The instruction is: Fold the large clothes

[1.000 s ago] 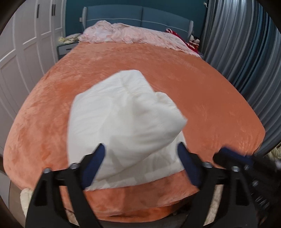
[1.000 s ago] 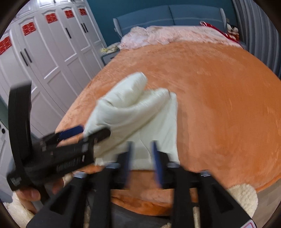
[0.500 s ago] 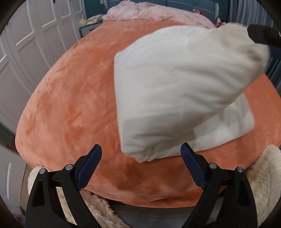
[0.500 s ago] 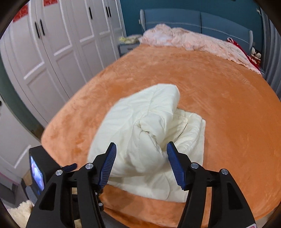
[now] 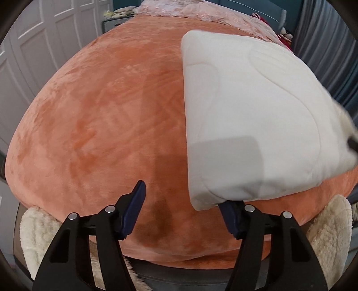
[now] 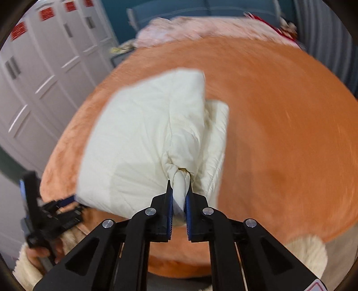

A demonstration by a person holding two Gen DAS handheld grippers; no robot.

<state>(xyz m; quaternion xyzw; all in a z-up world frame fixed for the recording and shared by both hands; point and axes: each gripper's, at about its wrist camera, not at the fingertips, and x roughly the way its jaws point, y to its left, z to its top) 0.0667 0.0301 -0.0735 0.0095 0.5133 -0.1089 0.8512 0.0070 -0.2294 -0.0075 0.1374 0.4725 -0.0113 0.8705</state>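
Orange bed (image 6: 279,134): R claw (image 6: 179,194) clamped on cream garment (image 6: 145,138); L claw (image 5: 183,206) apart.

A home bedroom. A wide bed (image 5: 107,125) under an orange plush blanket fills the view, with a padded blue headboard (image 6: 201,10) and rumpled pink bedding (image 5: 201,11) at its far end. White panelled wardrobes (image 6: 44,56) line one wall and grey curtains (image 5: 331,56) hang on the other
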